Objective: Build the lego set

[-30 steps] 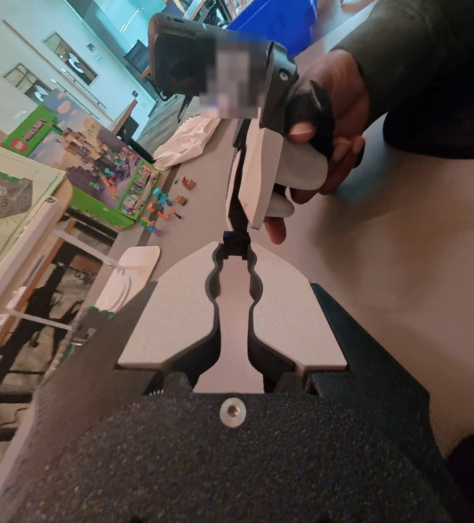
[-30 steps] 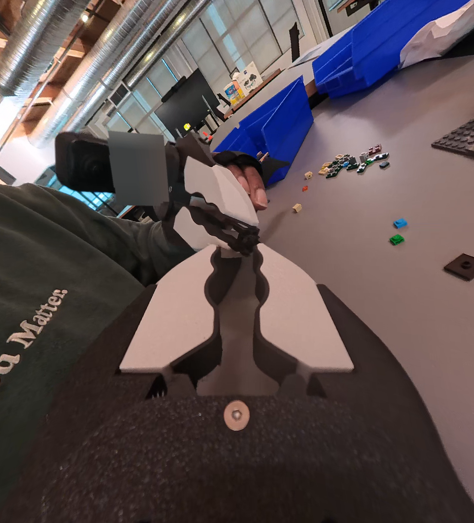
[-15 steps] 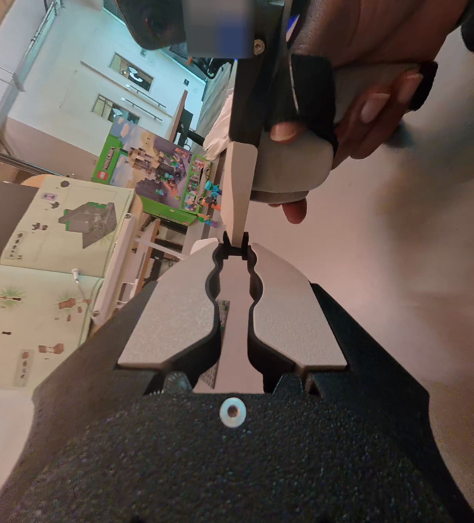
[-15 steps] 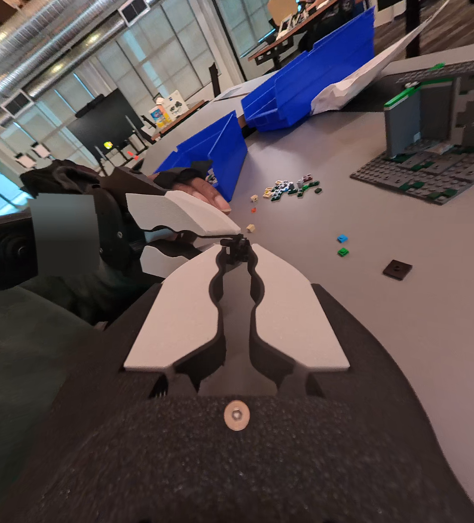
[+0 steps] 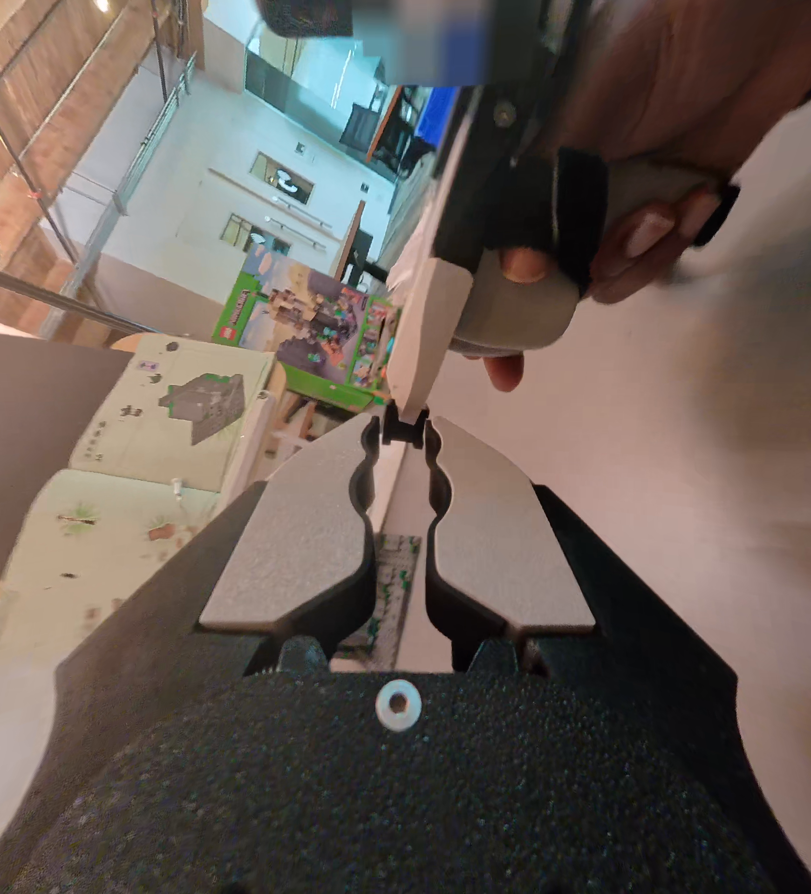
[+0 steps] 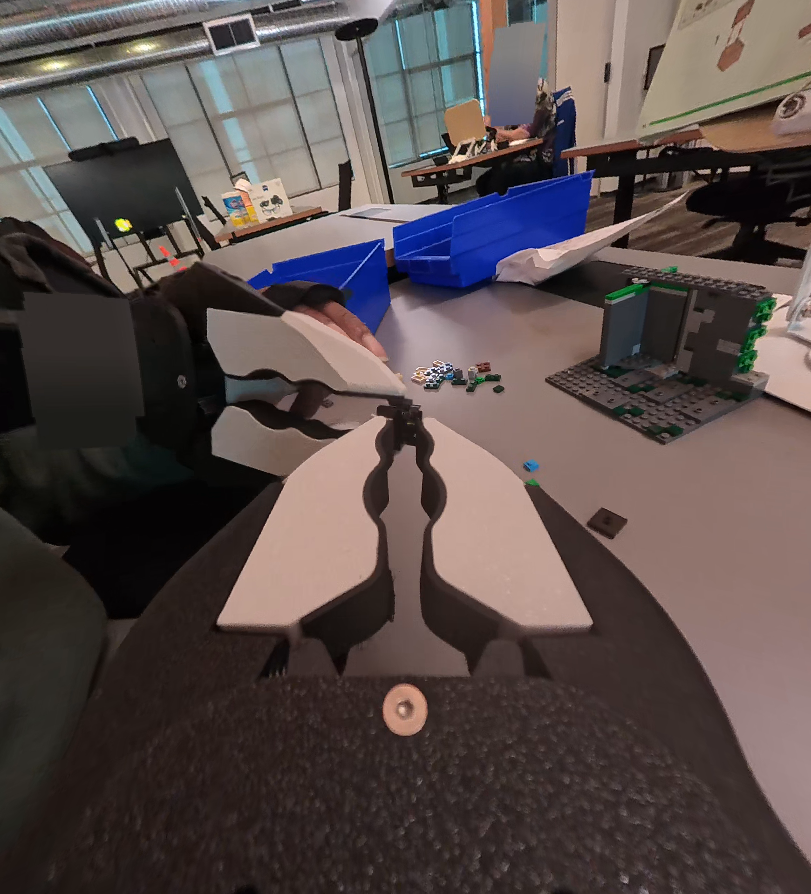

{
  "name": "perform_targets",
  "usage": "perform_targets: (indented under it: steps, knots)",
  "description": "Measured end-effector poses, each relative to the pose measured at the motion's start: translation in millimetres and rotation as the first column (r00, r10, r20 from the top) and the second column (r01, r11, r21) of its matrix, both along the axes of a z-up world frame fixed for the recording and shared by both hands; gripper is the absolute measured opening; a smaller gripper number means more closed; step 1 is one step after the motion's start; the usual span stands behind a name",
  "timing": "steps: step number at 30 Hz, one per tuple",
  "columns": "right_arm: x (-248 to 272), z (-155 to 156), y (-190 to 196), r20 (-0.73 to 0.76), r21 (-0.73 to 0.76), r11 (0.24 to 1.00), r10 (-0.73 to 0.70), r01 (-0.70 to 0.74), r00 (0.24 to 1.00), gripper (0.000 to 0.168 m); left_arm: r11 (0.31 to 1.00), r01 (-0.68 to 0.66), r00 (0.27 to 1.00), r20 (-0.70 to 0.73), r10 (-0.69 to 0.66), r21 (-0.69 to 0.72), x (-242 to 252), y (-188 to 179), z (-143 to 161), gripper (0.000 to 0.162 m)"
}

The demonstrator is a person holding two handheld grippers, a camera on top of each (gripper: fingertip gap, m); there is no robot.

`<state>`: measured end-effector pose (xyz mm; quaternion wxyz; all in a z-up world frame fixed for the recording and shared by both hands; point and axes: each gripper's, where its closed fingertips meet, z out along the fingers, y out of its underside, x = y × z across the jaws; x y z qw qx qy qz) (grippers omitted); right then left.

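My left gripper (image 5: 403,430) is shut on a small black lego piece (image 5: 402,432) held up above the grey table. My right gripper (image 6: 404,425) is shut on a small black piece (image 6: 405,424) too. The two sets of fingertips meet, and I cannot tell whether they hold one piece or two joined ones. The right gripper's white finger (image 5: 422,338) comes down from above in the left wrist view. The left gripper's fingers (image 6: 297,338) reach in from the left in the right wrist view. The grey walled lego build (image 6: 674,338) stands on its grey baseplate (image 6: 635,406) at the right.
A pile of small loose pieces (image 6: 456,377), a blue piece (image 6: 530,465), a green piece (image 6: 532,482) and a black square tile (image 6: 606,522) lie on the table. Blue bins (image 6: 490,232) and a white bag (image 6: 563,251) stand behind. The instruction booklet (image 5: 166,411) and the set's box (image 5: 311,329) are at the left.
Both grippers have turned while staying tip to tip on the black piece. The right view has swung toward the grey build; the left view now faces the booklet and box.
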<state>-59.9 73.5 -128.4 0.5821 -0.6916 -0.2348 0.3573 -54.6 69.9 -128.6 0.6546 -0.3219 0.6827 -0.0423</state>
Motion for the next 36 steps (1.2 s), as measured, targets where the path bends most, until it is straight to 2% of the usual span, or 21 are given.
perform_targets:
  steps: [3, 4, 6, 8, 10, 14, 23, 29, 36]
  knots:
    - [3, 7, -4, -0.012, 0.063, 0.997, 0.051, -0.051, 0.999, 0.008, 0.961, 0.092, 0.995, 0.07, -0.076, -0.259, -4, -4, 6, 0.023]
    - [3, 10, -8, -0.005, 0.103, 0.991, 0.084, -0.083, 0.996, 0.008, 0.904, 0.16, 0.986, 0.11, -0.126, -0.398, -5, -8, 7, 0.023]
    - [1, 16, -18, 0.011, 0.169, 0.974, 0.153, -0.153, 0.988, 0.008, 0.725, 0.298, 0.954, 0.214, -0.209, -0.621, -8, -17, 14, 0.025]
    - [-2, 16, -25, 0.046, 0.208, 0.957, 0.198, -0.203, 0.979, 0.008, 0.615, 0.368, 0.93, 0.28, -0.239, -0.698, -12, -19, 19, 0.024]
    - [-4, 17, -32, 0.069, 0.239, 0.939, 0.236, -0.246, 0.969, 0.008, 0.566, 0.397, 0.917, 0.288, -0.276, -0.723, -13, -24, 17, 0.02]
    - [-7, 19, -42, 0.091, 0.276, 0.914, 0.283, -0.297, 0.955, 0.008, 0.531, 0.436, 0.893, 0.274, -0.357, -0.726, -13, -40, 13, 0.01]
    - [-16, 15, -60, 0.22, 0.357, 0.849, 0.33, -0.39, 0.918, 0.008, 0.459, 0.508, 0.838, 0.293, -0.461, -0.729, -20, -59, 14, 0.021]
    - [-23, 14, -71, 0.287, 0.405, 0.808, 0.332, -0.428, 0.899, 0.008, 0.491, 0.516, 0.823, 0.246, -0.512, -0.702, -22, -70, 9, 0.015]
    - [-23, 15, -72, 0.297, 0.419, 0.802, 0.323, -0.426, 0.899, 0.008, 0.543, 0.508, 0.833, 0.22, -0.508, -0.669, -22, -71, 9, 0.012]
